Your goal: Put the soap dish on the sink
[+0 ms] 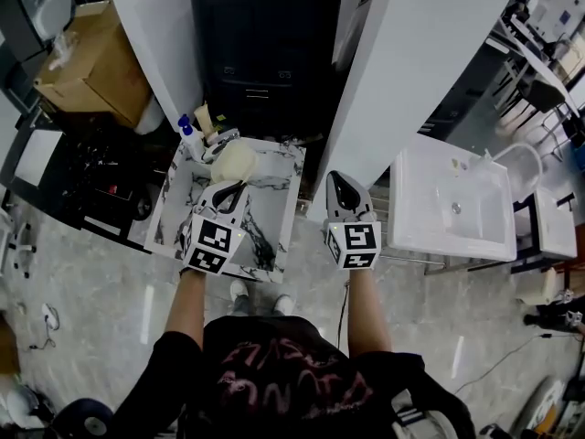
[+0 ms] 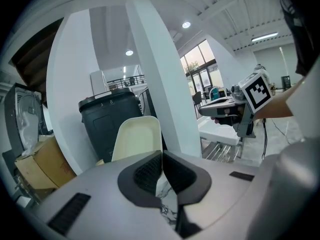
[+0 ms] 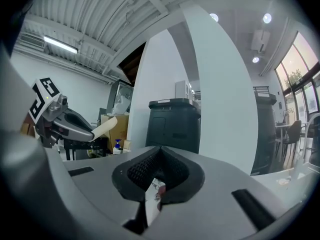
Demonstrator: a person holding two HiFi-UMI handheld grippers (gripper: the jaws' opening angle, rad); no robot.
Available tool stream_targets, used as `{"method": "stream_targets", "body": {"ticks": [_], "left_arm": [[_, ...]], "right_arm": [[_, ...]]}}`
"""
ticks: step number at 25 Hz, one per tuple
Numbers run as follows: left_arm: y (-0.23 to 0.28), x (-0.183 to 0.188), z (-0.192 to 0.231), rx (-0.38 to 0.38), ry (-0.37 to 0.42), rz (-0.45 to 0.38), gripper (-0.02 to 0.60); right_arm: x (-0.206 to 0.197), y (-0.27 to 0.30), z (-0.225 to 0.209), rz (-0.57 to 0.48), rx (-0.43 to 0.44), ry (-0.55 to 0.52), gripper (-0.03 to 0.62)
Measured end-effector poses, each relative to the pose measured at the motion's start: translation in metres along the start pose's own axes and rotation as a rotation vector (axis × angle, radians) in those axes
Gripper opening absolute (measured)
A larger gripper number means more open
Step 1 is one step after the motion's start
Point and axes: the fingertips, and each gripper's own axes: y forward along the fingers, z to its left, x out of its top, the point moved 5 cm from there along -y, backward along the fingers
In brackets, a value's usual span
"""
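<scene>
A cream soap dish [image 1: 236, 163] is held above the marble-patterned sink top [image 1: 265, 231], with my left gripper [image 1: 232, 188] shut on its near edge. In the left gripper view the dish [image 2: 137, 136] stands up just beyond the closed jaws of the left gripper [image 2: 161, 156]. My right gripper [image 1: 335, 178] hangs to the right of the marble top, past its right edge, shut with nothing in it. In the right gripper view the jaws of the right gripper [image 3: 160, 151] meet, and the left gripper [image 3: 65, 124] with the dish [image 3: 103, 126] shows at the left.
A blue-capped bottle [image 1: 186, 128] and small items stand at the marble top's far left corner. A black bin [image 1: 265, 44] sits behind it between two white pillars. A cardboard box [image 1: 91, 62] is at the far left, and a white basin [image 1: 452, 204] at the right.
</scene>
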Motion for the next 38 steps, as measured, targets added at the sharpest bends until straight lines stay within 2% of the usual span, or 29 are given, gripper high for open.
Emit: {"method": "stream_targets", "body": {"ticks": [7,11,17,27,34,38], "left_arm": [[0.023,-0.008,0.010,-0.057,0.017,0.020,0.023],[0.044,-0.020,0.014,-0.131,0.072,0.050,0.023],[0.087,-0.036,0.022,-0.244,0.212,0.129,0.023],[0.165,-0.086,0.011,-0.454,0.280,0.270,0.024],[0.214,-0.131,0.006,-0.549,0.343,0.404,0.025],[0.232,-0.152,0.004,-0.600,0.408,0.458,0.025]], "right_arm": [[-0.004,0.008,-0.019,-0.003,-0.062,0.057,0.014],[-0.010,0.014,-0.023,0.012,-0.097,0.057,0.014],[-0.016,0.034,-0.026,0.041,-0.114,0.049,0.014],[-0.047,0.050,-0.033,0.132,-0.134,0.055,0.014],[-0.077,0.056,-0.041,0.194,-0.158,0.078,0.014],[-0.088,0.057,-0.044,0.218,-0.169,0.084,0.014]]}}
